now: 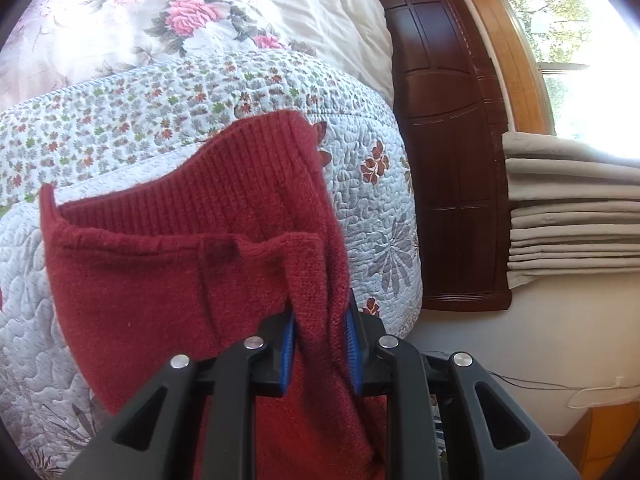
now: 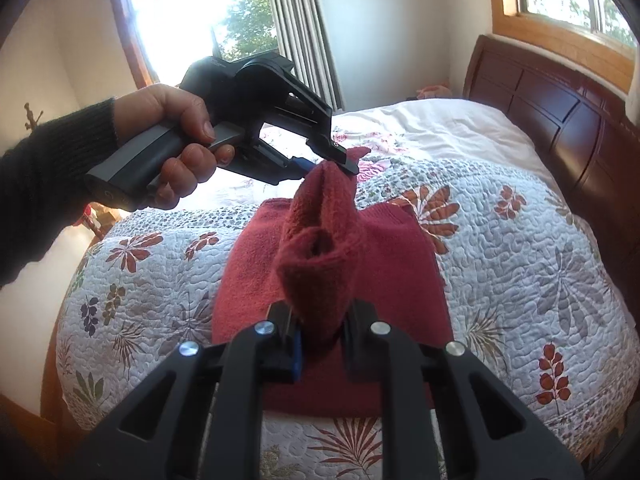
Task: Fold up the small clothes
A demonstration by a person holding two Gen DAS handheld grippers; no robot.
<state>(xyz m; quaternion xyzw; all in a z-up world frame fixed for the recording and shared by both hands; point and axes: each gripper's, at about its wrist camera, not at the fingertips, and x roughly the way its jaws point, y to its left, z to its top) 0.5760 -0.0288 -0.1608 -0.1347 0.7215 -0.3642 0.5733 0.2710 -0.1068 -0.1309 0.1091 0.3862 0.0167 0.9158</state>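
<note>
The dark red knit sweater [image 2: 328, 264] is mostly spread flat on the quilted floral bedspread [image 2: 520, 248], but one part of it is pulled up off the bed into a loose tube — stretched between the two grippers. The right gripper [image 2: 320, 336] is clamped on the near end of that lifted bit, fabric bunched tight between its blue-padded fingers. The left gripper [image 2: 340, 162] has the far end pinched, held higher up by a hand [image 2: 176, 136] in a dark knit sleeve [image 2: 48, 184].

From the left wrist view, the left gripper [image 1: 320, 340] has a thick fold of the sweater [image 1: 180, 264] squeezed between its pads, and you can see the ribbed hem curving across the top — rest of it drapes down onto the bedspread [image 1: 120, 120].

Further back there's a rose-print comforter [image 1: 160, 12], a dark wood headboard [image 2: 560, 120], and sunny windows [image 2: 192, 12] with grey curtains [image 2: 304, 28].
</note>
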